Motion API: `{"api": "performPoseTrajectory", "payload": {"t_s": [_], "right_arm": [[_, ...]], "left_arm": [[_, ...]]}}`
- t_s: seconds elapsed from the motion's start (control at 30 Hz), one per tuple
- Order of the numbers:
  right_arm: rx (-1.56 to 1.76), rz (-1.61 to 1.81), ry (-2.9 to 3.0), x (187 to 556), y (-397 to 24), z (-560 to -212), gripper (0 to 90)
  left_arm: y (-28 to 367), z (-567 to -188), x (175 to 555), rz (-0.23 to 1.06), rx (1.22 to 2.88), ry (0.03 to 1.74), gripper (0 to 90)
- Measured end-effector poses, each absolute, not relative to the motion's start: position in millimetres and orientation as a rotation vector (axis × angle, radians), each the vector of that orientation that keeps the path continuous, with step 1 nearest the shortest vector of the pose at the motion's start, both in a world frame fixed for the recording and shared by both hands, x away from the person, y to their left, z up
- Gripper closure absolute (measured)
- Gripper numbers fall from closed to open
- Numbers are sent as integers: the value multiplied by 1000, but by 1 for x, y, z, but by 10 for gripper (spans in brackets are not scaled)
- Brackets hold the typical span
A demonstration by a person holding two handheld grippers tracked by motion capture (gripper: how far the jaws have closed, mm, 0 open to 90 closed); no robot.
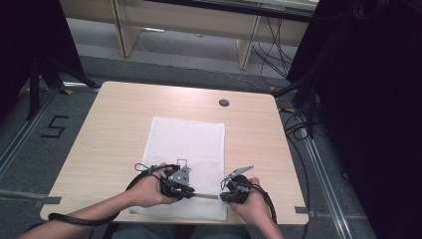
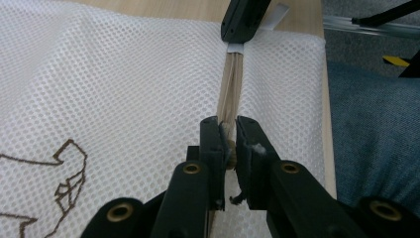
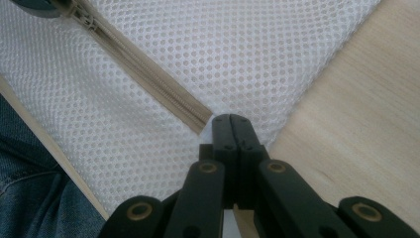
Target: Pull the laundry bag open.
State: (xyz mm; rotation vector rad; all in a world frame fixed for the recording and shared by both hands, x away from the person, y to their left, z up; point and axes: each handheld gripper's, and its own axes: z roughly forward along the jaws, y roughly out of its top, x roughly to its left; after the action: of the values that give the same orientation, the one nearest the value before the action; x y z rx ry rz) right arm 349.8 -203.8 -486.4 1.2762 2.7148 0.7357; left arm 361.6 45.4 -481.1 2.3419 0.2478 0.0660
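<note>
A white mesh bag (image 1: 186, 142) lies flat on the wooden table (image 1: 109, 134), its tan zipper (image 1: 205, 195) running along the near edge. My left gripper (image 1: 191, 193) is shut on the zipper pull (image 2: 229, 144), which sits pinched between the two jaws (image 2: 228, 124). My right gripper (image 1: 222, 195) is shut on the bag's end just past the zipper's stop (image 3: 231, 119). In the left gripper view the right gripper's jaw tip (image 2: 243, 20) clamps a white tab at the far end of the zipper (image 2: 230, 89). The zipper (image 3: 148, 74) stretches straight between the two grippers.
A brown line drawing (image 2: 64, 168) is printed on the mesh. A round grommet (image 1: 224, 103) sits in the table's far side. The person's jeans (image 2: 376, 139) lie just beyond the table's near edge. Cables and desk legs stand on the floor behind.
</note>
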Motion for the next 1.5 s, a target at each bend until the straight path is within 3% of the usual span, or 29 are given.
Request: {"api": "performPoseTrajectory", "payload": {"t_s": [1.5], "right_arm": [[1324, 717, 2708, 348, -203, -485, 900]], "left_arm": [[60, -480, 362, 62, 2330, 276, 822]]}}
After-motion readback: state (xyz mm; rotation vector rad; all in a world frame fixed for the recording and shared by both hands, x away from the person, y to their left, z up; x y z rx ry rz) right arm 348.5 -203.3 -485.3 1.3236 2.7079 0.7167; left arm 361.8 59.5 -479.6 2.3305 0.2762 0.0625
